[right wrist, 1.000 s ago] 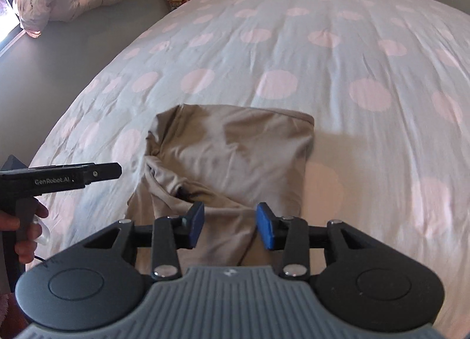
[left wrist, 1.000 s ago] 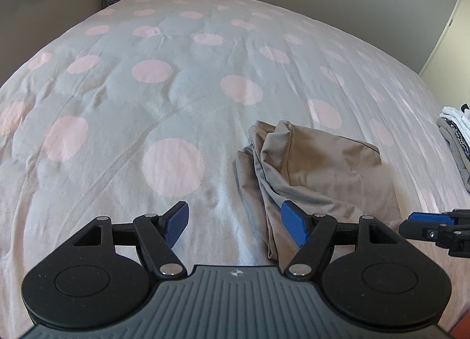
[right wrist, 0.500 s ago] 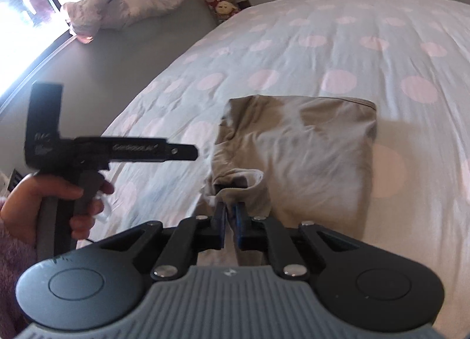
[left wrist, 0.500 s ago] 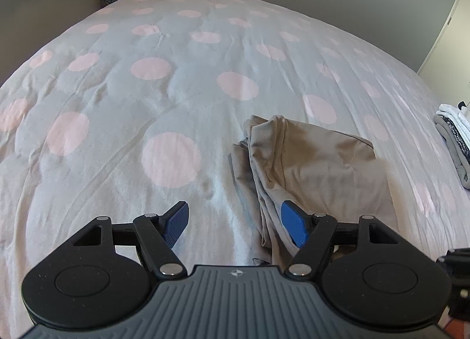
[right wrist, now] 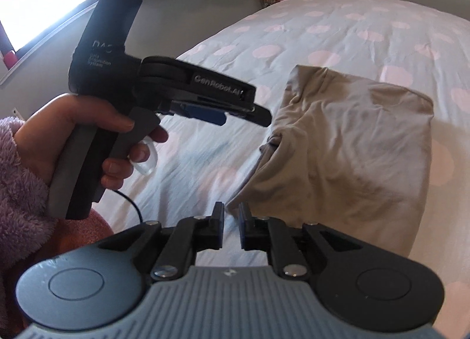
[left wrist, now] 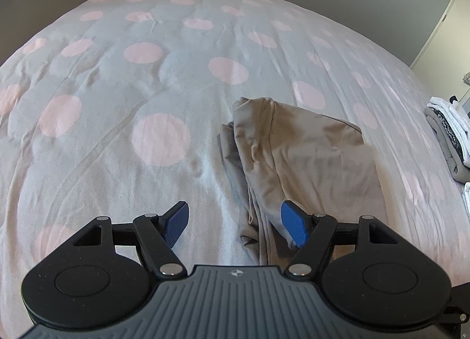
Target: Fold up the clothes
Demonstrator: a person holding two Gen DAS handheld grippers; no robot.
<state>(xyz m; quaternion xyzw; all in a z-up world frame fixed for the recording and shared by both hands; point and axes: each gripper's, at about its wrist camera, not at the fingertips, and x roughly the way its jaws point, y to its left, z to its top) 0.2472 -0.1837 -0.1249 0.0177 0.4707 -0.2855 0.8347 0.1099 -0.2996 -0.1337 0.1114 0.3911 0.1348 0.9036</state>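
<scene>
The tan garment (left wrist: pixel 305 159) was already folded into a rough rectangle on the dotted bedspread (left wrist: pixel 147 74), left gripper (left wrist: pixel 235 221) spread wide, right gripper (right wrist: pixel 231 221) opening with nothing pinched, so tidying was probably left.

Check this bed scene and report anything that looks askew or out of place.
The beige garment on the polka-dot bedspread is only roughly folded: its left edge is bunched and rumpled, with layers sticking out unevenly. The right gripper is opening, with nothing between its pads. Nothing looks spilled or damaged.
</scene>
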